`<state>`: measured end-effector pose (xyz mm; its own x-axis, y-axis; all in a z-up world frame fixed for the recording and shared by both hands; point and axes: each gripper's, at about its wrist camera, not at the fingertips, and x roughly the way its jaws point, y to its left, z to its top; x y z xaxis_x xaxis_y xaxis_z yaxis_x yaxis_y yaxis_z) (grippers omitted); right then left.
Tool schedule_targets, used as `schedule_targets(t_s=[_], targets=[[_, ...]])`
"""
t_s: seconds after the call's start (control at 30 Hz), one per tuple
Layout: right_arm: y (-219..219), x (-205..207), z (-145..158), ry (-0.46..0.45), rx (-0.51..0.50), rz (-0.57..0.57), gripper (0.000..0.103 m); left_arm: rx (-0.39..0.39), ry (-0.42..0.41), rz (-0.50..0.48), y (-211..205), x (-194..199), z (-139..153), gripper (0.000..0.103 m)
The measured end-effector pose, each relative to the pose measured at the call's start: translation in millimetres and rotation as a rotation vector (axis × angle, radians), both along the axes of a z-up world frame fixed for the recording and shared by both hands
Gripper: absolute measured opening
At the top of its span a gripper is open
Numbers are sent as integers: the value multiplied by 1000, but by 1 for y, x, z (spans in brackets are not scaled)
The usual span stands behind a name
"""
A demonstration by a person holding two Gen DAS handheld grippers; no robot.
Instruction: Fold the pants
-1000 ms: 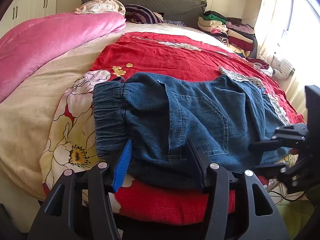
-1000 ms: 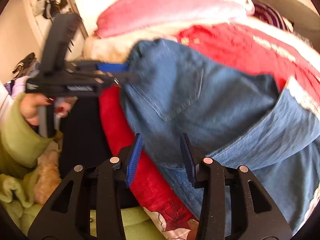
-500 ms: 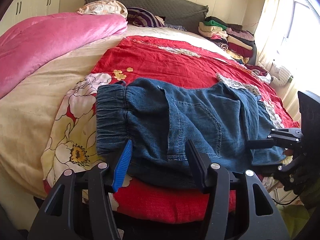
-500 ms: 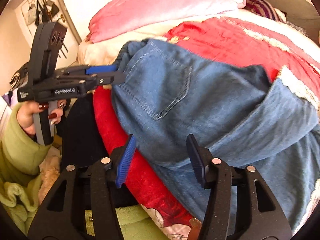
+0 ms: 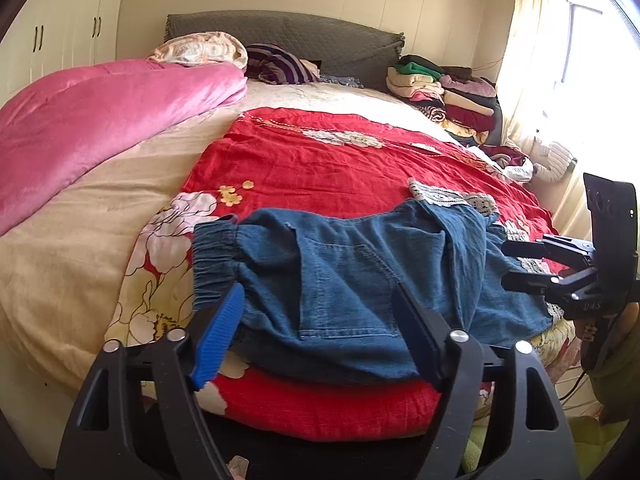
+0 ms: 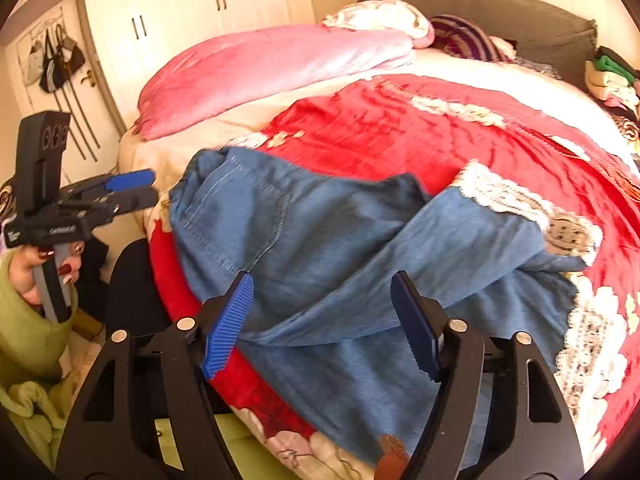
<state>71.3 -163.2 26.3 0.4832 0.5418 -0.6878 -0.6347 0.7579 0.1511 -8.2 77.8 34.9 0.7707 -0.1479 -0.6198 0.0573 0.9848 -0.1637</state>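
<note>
Coat hooks [image 6: 56,60] beyond the folded pants [image 6: 320,248]: right wrist view only

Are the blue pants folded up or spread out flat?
Folded, loosely. The blue pants lie on the red blanket with one lace-hemmed leg doubled across the seat, still rumpled.

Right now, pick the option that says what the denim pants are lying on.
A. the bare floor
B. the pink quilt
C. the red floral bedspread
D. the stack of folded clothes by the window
C: the denim pants lie spread across the red floral bedspread near the foot of the bed, apart from the pink quilt and the stack of folded clothes.
</note>
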Motion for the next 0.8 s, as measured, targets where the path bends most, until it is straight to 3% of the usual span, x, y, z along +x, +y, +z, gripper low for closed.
schedule_targets(t_s=[0.3,0.57,0.8], targets=[[-30,13,16,-60,13,-112,82,-11,6,-77,-33,9,2,93],[-53,43,30,-83,17,-228,86,-42,67,-185,-72,28,-15,94],[-56,72,35,-79,6,-256,88,-66,114,-261,-97,49,-25,92]])
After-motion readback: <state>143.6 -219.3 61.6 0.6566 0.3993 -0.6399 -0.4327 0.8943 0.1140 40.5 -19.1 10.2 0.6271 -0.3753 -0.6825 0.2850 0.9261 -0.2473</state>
